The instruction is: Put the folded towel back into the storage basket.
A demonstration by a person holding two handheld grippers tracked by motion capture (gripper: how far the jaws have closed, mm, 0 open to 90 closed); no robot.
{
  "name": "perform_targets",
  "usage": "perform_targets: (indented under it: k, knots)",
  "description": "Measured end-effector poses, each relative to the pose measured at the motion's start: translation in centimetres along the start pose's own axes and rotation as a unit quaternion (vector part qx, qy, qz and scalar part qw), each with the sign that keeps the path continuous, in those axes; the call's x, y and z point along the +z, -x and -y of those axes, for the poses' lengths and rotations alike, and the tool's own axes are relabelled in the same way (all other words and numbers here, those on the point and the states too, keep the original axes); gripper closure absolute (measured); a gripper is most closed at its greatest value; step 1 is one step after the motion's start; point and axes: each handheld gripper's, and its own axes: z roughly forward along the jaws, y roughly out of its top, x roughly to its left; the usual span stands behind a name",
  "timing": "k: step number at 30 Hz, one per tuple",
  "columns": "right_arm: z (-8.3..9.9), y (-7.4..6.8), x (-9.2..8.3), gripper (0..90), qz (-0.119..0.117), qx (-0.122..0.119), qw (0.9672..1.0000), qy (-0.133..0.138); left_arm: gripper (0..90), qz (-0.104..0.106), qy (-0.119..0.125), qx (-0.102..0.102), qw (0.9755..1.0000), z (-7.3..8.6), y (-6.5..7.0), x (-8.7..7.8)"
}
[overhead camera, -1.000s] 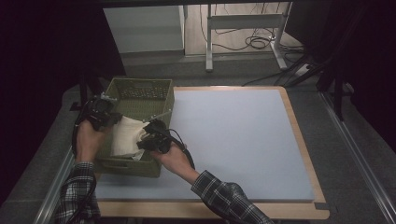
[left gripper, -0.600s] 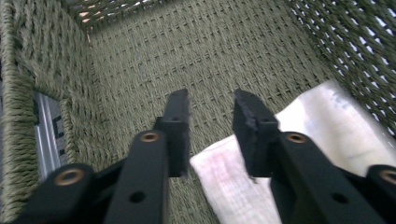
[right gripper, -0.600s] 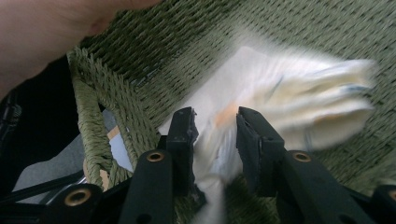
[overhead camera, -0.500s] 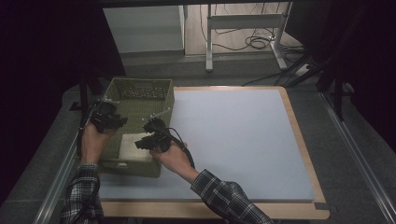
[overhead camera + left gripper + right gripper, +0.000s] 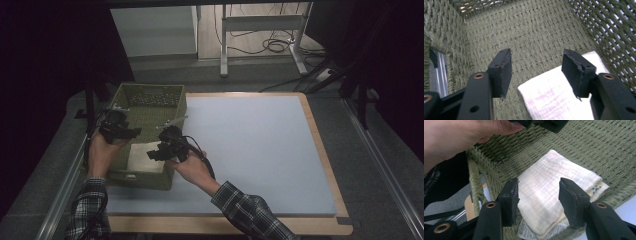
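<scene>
hands hold two grippers over a green woven basket at the table's left; the left gripper and right gripper have just been opening, nothing pinched. folded cream cloth lies on the basket floor, apparently delivered; only withdrawal remains.

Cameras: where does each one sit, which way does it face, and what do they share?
High view: above the person's side, looking forward and down on the green woven basket; forearms and both grippers show.
Left gripper view: on the left gripper, looking into the basket; open jaws show.
Right gripper view: on the right gripper, looking over the basket's rim; open jaws show.
Shared: the folded cloth.
</scene>
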Motion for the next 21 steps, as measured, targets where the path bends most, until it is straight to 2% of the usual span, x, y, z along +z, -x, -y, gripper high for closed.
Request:
perform_targets:
  k: [2,11,21]
  knots:
    - [0.0,0.0,-0.4,46.2,-0.002,-0.005,1.0,0.005,38.6,0.004,0.004,-0.005,1.0,-0.1,0.1,0.0]
    - [0.2,-0.1,-2.0,37.6,0.02,-0.066,0.9975,0.014,29.2,0.018,0.006,-0.006,0.9998,-0.5,0.8,0.2]
    - [0.8,0.7,-3.4,30.5,0.033,-0.094,0.9949,0.014,19.9,0.034,0.006,-0.007,0.9994,-1.3,1.9,0.4]
